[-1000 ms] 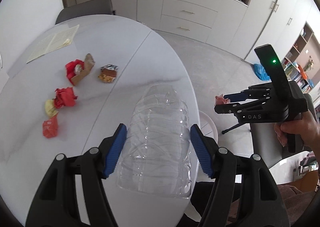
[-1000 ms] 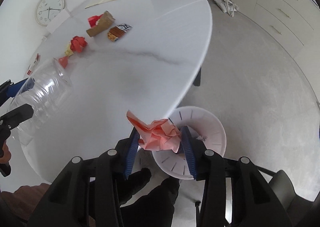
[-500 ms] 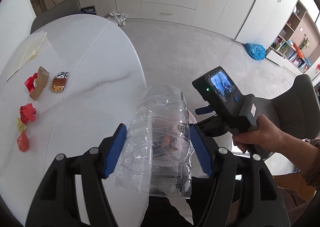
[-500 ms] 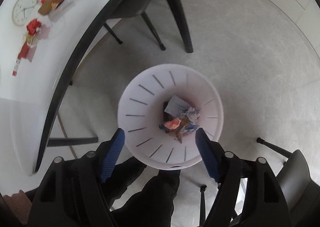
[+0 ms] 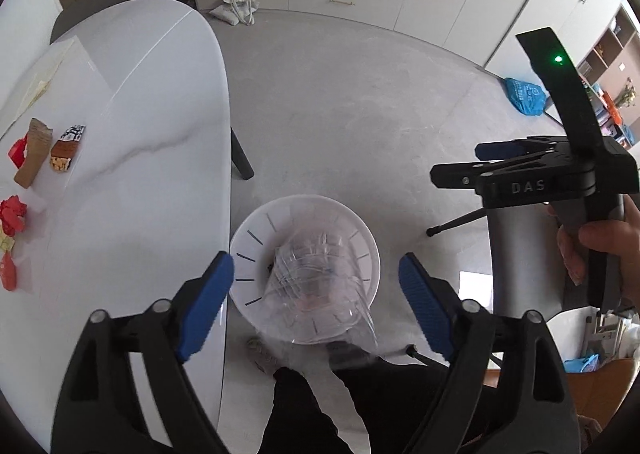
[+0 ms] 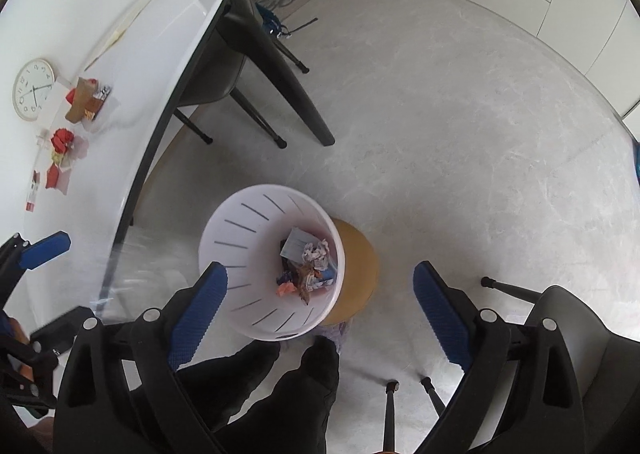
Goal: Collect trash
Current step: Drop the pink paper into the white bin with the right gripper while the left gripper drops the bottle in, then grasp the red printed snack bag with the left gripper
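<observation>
- The left gripper (image 5: pixel 316 286) had just opened wide, nothing pressed between its pads; the clear plastic bottle (image 5: pixel 320 286) was blurred, apparently falling into the white bin (image 5: pixel 248 238).
- The right gripper (image 6: pixel 320 298) had likewise spread and held nothing.
- To do the drop well, stay centred over the bin's mouth until the bottle settles.
- Wrappers (image 5: pixel 14 210) lay on the table (image 5: pixel 160 142).

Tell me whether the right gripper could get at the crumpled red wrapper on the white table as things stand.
Probably yes. The right gripper is open and empty above the white slotted bin, and the crumpled red wrapper lies uncovered on the white table, though well off to the side.
</observation>
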`<state>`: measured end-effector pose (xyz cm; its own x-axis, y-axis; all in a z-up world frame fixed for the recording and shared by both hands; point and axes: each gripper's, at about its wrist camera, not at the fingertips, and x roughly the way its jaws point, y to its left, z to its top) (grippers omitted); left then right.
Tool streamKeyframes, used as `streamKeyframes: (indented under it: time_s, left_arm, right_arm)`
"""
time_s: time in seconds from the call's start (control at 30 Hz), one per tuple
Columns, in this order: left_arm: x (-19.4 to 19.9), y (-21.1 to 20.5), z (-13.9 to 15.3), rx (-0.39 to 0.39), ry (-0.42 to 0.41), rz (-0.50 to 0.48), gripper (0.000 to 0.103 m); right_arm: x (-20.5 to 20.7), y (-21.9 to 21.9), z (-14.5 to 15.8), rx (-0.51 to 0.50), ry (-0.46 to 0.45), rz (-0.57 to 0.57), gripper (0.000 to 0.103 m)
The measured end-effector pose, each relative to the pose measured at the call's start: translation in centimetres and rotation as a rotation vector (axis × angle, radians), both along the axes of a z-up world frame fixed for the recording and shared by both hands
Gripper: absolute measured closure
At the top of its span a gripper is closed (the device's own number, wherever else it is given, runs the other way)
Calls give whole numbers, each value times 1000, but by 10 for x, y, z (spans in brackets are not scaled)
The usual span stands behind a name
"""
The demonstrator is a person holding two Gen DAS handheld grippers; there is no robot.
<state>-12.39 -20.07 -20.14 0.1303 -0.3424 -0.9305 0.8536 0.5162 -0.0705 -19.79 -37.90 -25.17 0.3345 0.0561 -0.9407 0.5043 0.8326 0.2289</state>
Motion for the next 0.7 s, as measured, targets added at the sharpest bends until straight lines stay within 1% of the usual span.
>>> streamKeyframes:
  time_s: [0.07, 0.13, 0.27, 0.3, 0.4, 0.57, 0.7]
  left_arm:
    - [-1, 2, 5, -5, -19, 6, 12]
    - [0, 5, 10, -1, -47, 20, 8]
    - [10, 15, 20, 15, -68, 74, 8]
    - [13, 20, 23, 9, -69, 95, 8]
    - [24, 32, 35, -9, -74, 147, 8]
    - [45, 65, 55, -36, -111, 263, 8]
    - [74, 105, 67, -47, -150, 378, 8]
  right_arm:
    - [0, -1, 6, -3, -13, 0, 9]
    - [2, 0, 12, -5, -27, 1, 9]
    - [6, 4, 29, -8, -56, 7, 8]
    - [7, 6, 34, -9, -64, 11, 6]
    - [12, 13, 46, -15, -87, 27, 5]
    - [27, 33, 65, -1, -127, 70, 5]
    - [46, 56, 76, -1, -154, 124, 5]
